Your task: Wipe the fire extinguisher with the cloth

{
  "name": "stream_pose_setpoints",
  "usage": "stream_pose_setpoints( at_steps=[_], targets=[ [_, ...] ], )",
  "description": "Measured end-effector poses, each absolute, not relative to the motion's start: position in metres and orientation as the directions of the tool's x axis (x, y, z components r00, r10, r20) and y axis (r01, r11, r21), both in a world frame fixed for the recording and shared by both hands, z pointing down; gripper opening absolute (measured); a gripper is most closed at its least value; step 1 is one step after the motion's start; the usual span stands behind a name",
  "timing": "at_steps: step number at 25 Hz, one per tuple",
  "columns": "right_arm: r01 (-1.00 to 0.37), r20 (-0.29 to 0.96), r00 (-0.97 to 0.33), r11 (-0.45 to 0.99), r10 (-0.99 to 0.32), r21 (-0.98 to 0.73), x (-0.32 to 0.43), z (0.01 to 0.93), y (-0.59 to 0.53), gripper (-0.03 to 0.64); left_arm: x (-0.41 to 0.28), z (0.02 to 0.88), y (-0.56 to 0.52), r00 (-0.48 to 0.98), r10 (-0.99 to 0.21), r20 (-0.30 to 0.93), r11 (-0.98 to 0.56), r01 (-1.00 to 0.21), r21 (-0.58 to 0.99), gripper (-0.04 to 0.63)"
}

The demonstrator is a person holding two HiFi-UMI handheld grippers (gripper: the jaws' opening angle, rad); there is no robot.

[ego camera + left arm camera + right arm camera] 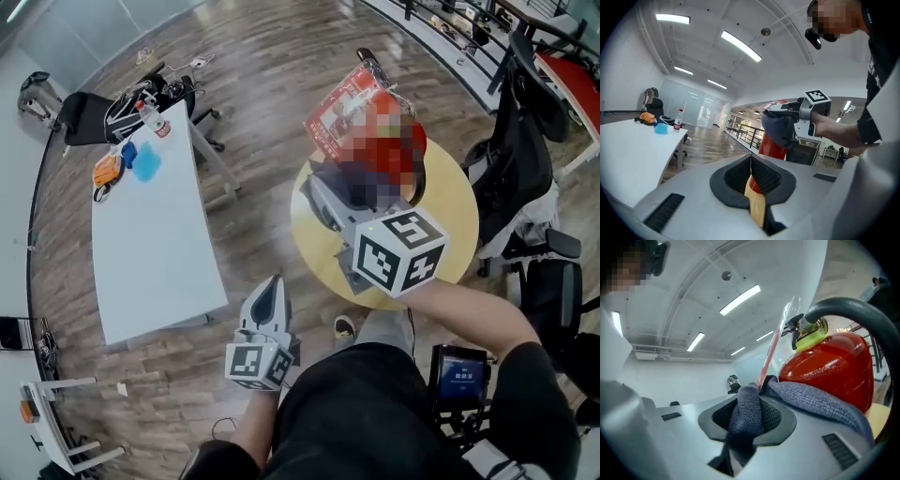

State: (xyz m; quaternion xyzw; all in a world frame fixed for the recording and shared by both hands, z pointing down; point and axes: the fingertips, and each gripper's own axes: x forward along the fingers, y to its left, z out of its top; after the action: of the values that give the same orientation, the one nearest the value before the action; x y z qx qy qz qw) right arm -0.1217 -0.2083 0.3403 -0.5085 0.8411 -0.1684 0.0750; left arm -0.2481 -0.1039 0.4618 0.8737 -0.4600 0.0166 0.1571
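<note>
the right claw (750, 414) is clamped on a bunched fold of the grey cloth (815, 401). the rest of the cloth is spread out from the jaws and pressed against the upper side of the red fire extinguisher (834, 366). the extinguisher stands upright on the round yellow bench (459, 211), with its black hose (853, 310) curving over the top and a hanging tag (772, 355) dangling beside the neck. the left claw (751, 174) hangs low beside the bench, well apart from the extinguisher, its jaws together with nothing between them.

the cloth looks soft, light and limp. a pinch on a gathered fold, as now, seems enough, and it should drape around the curve by itself.

the extinguisher is probably a heavy, rigid metal cylinder with glossy paint, so the cloth should slide easily. a hard sideways push near the top could rock it on the small bench. if it needs steadying, the neck and valve under the hose look like the best place for the free claw, since the smooth body offers little grip. the loose tag and hose could snag the cloth.
</note>
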Motion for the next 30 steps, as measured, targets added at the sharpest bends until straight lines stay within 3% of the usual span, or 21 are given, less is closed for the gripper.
stream_pose_setpoints(
  at_steps=[4, 7, 14, 22, 25, 30],
  targets=[
    [-0.91, 0.003, -0.396, 0.392, -0.918, -0.135, -0.123, 0.358, -0.216, 0.1, -0.253, 0.465, -0.104, 0.566, -0.802, 0.191, -0.513, -0.817, 0.265, 0.023],
    [-0.93, 0.028, -0.364, 0.361, -0.931, -0.075, -0.129, 0.386, -0.226, 0.1, -0.261, 0.467, -0.105, 0.546, -0.813, 0.205, -0.492, -0.83, 0.262, 0.023],
    [-0.947, 0.29, -0.318, 0.319, -0.903, -0.043, -0.134, 0.522, -0.243, 0.1, -0.274, 0.477, -0.104, 0.505, -0.828, 0.244, -0.449, -0.857, 0.252, 0.023],
    [-0.925, 0.552, -0.235, 0.359, -0.8, 0.125, -0.123, 0.668, -0.223, 0.1, -0.284, 0.478, -0.102, 0.477, -0.836, 0.269, -0.423, -0.875, 0.236, 0.023],
    [-0.952, 0.546, -0.207, 0.295, -0.812, 0.078, -0.123, 0.661, -0.229, 0.1, -0.287, 0.477, -0.101, 0.471, -0.84, 0.269, -0.418, -0.879, 0.232, 0.023],
    [-0.981, 0.391, -0.191, 0.159, -0.9, -0.112, -0.126, 0.578, -0.246, 0.1, -0.286, 0.474, -0.098, 0.47, -0.845, 0.255, -0.419, -0.878, 0.233, 0.023]
  ],
)
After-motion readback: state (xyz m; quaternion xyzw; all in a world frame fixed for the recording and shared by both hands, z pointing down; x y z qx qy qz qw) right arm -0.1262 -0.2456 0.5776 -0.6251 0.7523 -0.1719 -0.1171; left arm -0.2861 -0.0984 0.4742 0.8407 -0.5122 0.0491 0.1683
